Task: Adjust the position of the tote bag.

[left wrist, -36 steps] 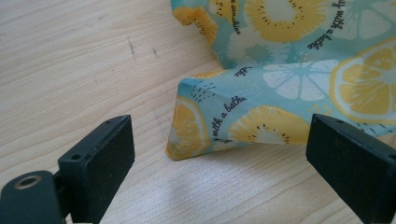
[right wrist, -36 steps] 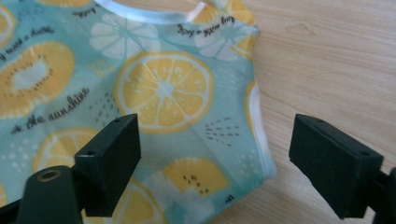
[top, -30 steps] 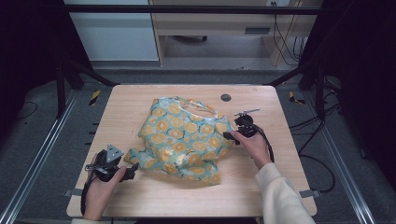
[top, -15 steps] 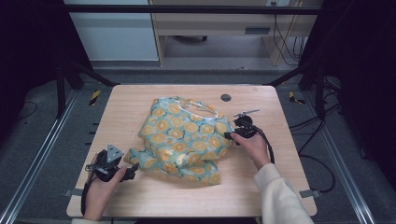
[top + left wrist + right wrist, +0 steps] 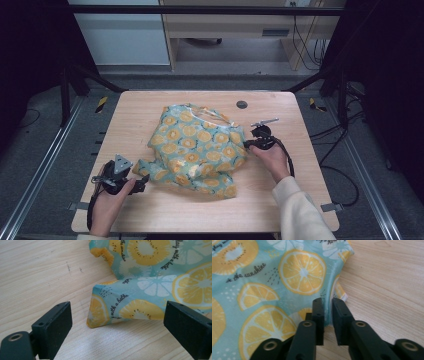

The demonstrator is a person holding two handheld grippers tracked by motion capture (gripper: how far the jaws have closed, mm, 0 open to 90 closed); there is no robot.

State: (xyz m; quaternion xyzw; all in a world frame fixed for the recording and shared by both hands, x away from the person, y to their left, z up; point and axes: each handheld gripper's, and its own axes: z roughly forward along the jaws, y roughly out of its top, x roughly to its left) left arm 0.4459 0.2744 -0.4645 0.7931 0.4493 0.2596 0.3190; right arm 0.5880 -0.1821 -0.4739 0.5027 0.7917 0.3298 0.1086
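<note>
A teal fabric bag (image 5: 200,147) printed with orange and lemon slices lies crumpled on the middle of the wooden table (image 5: 150,107). My right gripper (image 5: 246,145) is at the bag's right edge. Its jaws have just been closing, and in the right gripper view my right gripper (image 5: 327,302) pinches a fold of the bag's hem (image 5: 337,290). My left gripper (image 5: 142,181) rests low on the table at the bag's near-left corner. In the left gripper view my left gripper (image 5: 118,311) is open wide, with a corner of the bag (image 5: 100,315) lying between the jaws, touching neither.
A small dark round disc (image 5: 242,104) sits on the table behind the bag. Pale handles (image 5: 210,114) lie at the bag's far edge. A dark metal frame and rails surround the table, and bare wood lies to the left and right of the bag.
The right gripper's jaws have narrowed onto the bag's right edge. Both hands and the bag stay where they were.
</note>
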